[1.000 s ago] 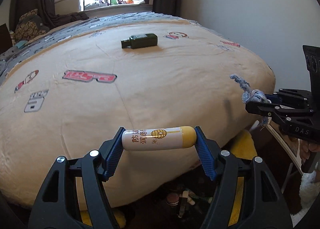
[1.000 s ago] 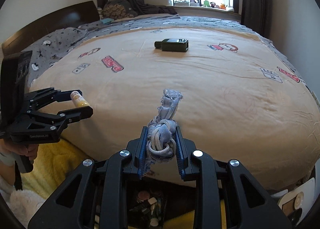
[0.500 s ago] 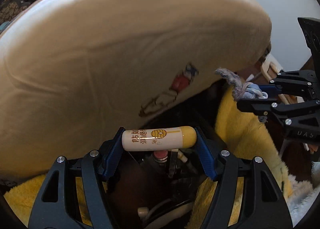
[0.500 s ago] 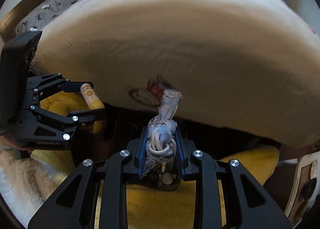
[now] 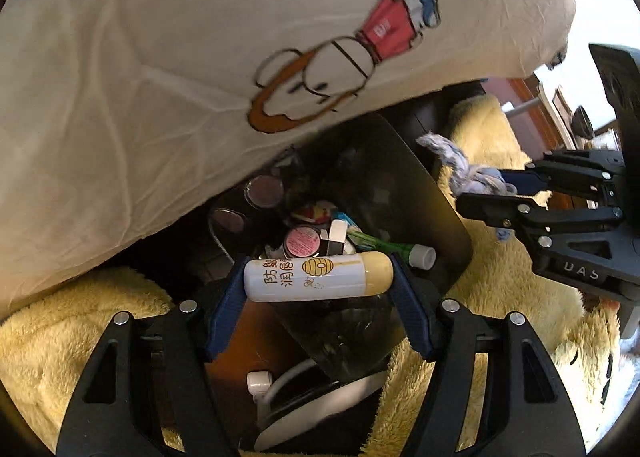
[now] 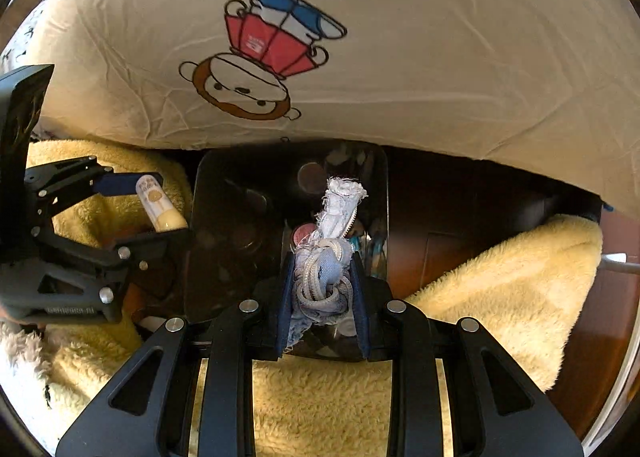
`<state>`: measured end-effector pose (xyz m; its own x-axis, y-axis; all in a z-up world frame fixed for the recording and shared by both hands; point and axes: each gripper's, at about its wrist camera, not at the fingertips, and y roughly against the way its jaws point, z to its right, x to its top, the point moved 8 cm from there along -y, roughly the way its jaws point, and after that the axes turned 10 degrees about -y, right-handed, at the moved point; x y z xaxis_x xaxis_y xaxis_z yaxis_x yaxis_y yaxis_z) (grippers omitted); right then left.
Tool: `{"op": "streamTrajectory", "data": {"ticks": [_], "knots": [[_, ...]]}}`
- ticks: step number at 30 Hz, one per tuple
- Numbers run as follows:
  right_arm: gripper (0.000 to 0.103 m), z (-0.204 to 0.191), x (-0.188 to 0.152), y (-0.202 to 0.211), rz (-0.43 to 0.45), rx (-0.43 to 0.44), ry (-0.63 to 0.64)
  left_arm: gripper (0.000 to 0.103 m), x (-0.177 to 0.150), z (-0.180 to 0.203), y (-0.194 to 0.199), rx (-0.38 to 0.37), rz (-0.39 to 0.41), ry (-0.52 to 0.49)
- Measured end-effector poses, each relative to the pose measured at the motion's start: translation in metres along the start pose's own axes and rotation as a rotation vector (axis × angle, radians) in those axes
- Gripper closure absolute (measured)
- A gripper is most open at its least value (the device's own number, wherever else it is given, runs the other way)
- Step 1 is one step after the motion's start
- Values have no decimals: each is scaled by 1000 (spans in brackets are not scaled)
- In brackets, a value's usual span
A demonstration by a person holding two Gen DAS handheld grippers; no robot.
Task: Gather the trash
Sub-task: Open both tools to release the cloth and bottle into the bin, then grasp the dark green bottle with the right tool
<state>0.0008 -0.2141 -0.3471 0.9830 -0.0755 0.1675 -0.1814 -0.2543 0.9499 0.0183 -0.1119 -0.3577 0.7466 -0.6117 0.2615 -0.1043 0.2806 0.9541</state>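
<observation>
Both grippers point steeply down over a dark bin (image 6: 224, 217) that stands on the floor at the edge of the bed. Left gripper (image 5: 318, 285) grasps a lip balm tube (image 5: 316, 276) end to end, white body to the left pad, yellow cap to the right pad; the tube lies crosswise above the bin's near rim. In the right wrist view the same tube (image 6: 159, 209) shows at left, just outside the bin's left wall, over a yellow fleece blanket (image 6: 500, 289). Right gripper (image 6: 323, 297) is clenched on a knotted scrap of pale blue cloth (image 6: 326, 277); the frayed end sticks up and away past the pads, directly above the bin opening. In the left wrist view the cloth (image 5: 472, 173) hangs at right, above the bin's right wall. Bin contents: small round lids, a pink-labelled cap (image 5: 302, 245), a green tube with white cap (image 5: 400, 251), other small items I cannot tell. Cream bedcover (image 6: 440, 57) with a cartoon monkey print (image 6: 256, 69) overhangs the far side of the bin. Fleece surrounds the bin on left, right and near sides.
</observation>
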Motion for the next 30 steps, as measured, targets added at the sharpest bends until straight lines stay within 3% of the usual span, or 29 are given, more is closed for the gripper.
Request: {"op": "streamTrajectory", "data": {"ticks": [7,8,10,12,20,30], "knots": [[71,12,9,-4,20,24,-43,38,-1,6,-10,15,-33,-12],[66,12,5,-4,22,26,-50,37,-1,5,-10,14,-35,-7],[52,14,6,-2,39,24,-64,22,-1,2,-8,15,-25,5],[47,17,10,3,58,25,-78,20,1,0,-3,24,-13,10],[16,31,33,50,202,-21,-111,13,22,-16,59,109,143,27],[10,30,72,131,411,-46,-99,10,54,-36,147,191,334,43]]}}
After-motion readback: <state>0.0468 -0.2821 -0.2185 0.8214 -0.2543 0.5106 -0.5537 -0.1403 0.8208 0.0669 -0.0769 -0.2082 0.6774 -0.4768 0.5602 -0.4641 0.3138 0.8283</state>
